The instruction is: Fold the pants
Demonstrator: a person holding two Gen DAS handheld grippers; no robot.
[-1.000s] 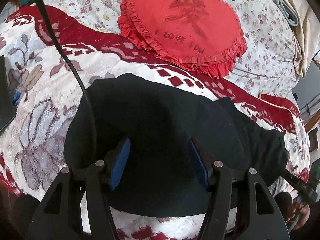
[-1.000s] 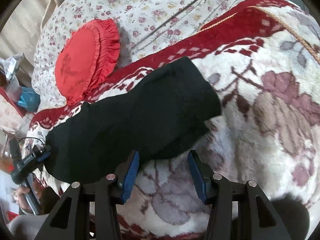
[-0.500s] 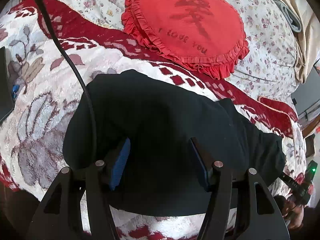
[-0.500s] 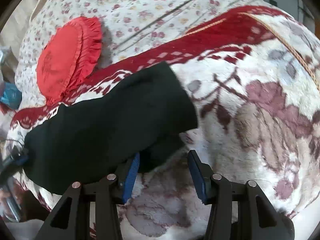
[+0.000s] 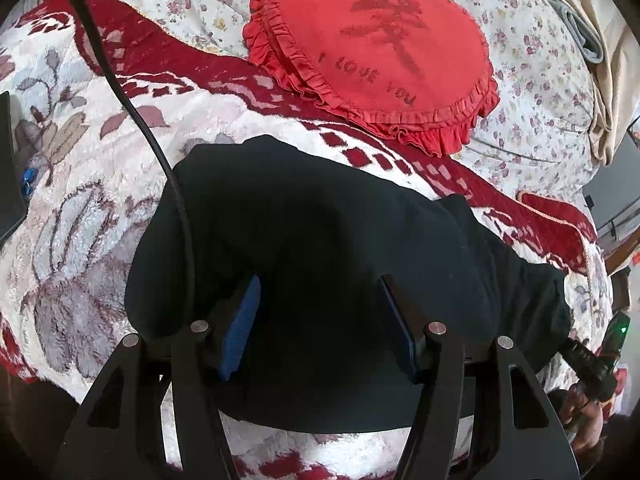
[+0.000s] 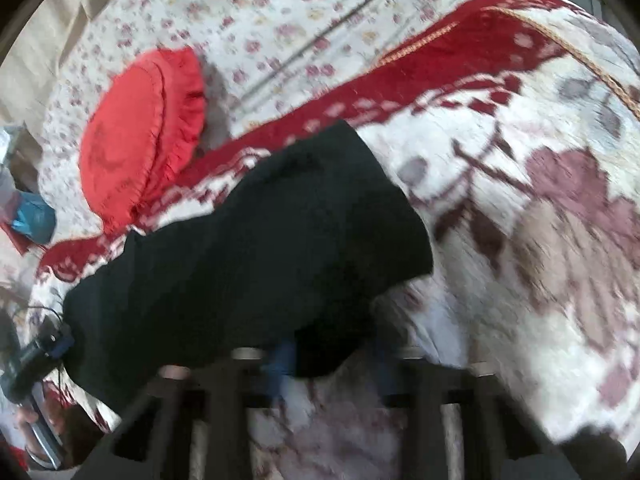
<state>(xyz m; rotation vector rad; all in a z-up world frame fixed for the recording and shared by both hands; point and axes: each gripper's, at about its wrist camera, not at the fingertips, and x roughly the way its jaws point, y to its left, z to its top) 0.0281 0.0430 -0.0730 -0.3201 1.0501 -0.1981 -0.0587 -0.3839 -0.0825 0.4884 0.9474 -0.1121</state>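
Two grippers flank the black pants [image 5: 328,264] on the blanket [image 5: 80,208]: left gripper [image 5: 320,328] released over the waist end, right gripper [image 6: 328,360] closing, apparently pinching a hem corner through blur, for the fold.

Red cushion [image 5: 384,52] (ruffled) on floral blanket [image 5: 80,200]

The round red ruffled fabric cushion [image 5: 380,48], lying well beyond the left gripper's fingertips, carries darker red lettering reading "I LOVE YOU", seen upside down, under a tree-like printed mark. In the blurred right wrist view the cushion's print cannot be read.
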